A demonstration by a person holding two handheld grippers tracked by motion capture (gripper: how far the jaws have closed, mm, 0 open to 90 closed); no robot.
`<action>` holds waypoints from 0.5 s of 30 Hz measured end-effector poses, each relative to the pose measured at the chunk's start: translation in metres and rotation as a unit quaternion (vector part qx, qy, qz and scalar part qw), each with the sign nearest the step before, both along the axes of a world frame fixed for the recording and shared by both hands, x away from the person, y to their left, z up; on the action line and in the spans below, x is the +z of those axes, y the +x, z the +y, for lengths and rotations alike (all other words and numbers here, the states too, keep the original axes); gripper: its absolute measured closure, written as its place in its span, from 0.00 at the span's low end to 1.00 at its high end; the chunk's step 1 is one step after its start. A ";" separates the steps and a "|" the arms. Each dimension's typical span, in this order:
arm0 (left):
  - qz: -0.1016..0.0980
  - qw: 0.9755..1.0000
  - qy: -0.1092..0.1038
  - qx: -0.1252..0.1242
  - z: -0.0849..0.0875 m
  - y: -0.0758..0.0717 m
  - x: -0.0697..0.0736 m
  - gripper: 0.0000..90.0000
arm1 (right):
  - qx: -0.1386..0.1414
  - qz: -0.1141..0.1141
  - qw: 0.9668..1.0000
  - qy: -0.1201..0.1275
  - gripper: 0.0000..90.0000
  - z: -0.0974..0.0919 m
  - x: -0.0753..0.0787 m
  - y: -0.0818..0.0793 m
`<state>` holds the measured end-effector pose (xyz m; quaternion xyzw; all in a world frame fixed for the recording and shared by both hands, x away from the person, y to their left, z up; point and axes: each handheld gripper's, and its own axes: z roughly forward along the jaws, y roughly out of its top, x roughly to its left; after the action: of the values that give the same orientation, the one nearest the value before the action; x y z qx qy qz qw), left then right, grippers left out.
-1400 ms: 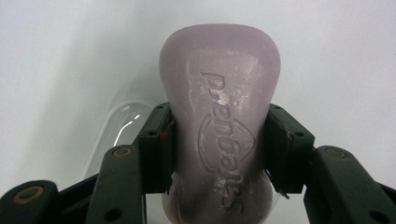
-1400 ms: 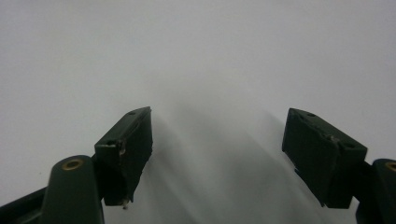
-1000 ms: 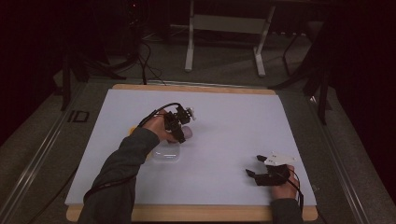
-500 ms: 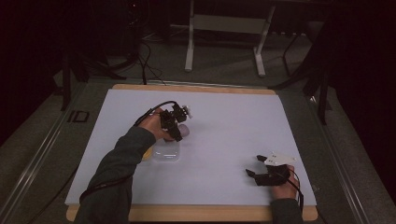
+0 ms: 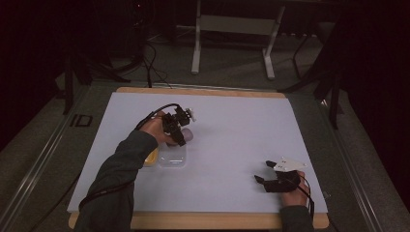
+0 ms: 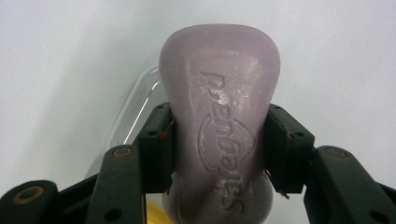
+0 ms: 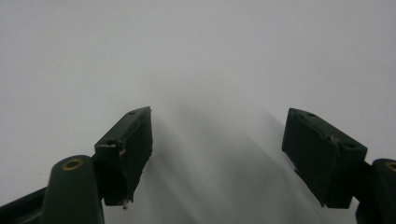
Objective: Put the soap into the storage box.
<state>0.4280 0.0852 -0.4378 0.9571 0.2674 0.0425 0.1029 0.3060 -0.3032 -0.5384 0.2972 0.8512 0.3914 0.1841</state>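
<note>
Item: bar of soap [image 6: 219,126], pale lilac, waisted shape, a brand name embossed on its upper face. Held off the worktop [image 5: 232,121], left of centre, just above and beyond a clear plastic tray [image 5: 172,157].

Item: left claw [image 6: 219,140], clenched on the bar of soap at its narrow waist, one pad on each flank. In the high view the same left claw [image 5: 180,128] is tipped down over the tray's far edge.

Item: clear plastic tray, shallow, apparently empty, lying flat on the worktop. A yellow object [image 5: 151,158] sits just beside its left side, half hidden by the sleeve; what it is cannot be told.

Item: right claw [image 7: 217,154], released, jaws wide apart with nothing between them. In the high view it rests at the near right of the worktop [image 5: 267,174], well apart from the tray.

Risks, as judged from here: soap is slick, and the rounded flanks could squirm out of the pads. A bar released off-centre may catch the tray rim and tip or skid the light tray, which nothing is holding steady.
</note>
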 end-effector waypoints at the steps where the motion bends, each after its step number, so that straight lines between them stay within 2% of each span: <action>1: -0.001 1.000 0.000 0.001 0.001 0.000 0.000 0.55 | 0.000 0.000 1.000 0.000 0.27 0.000 0.000 0.000; 15: 0.001 1.000 -0.003 0.011 0.011 -0.001 0.003 0.55 | 0.000 0.000 1.000 0.000 0.27 0.000 0.000 0.000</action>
<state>0.4268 0.0961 -0.4344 0.9540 0.2777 0.0417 0.1048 0.3059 -0.3029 -0.5384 0.2973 0.8513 0.3911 0.1843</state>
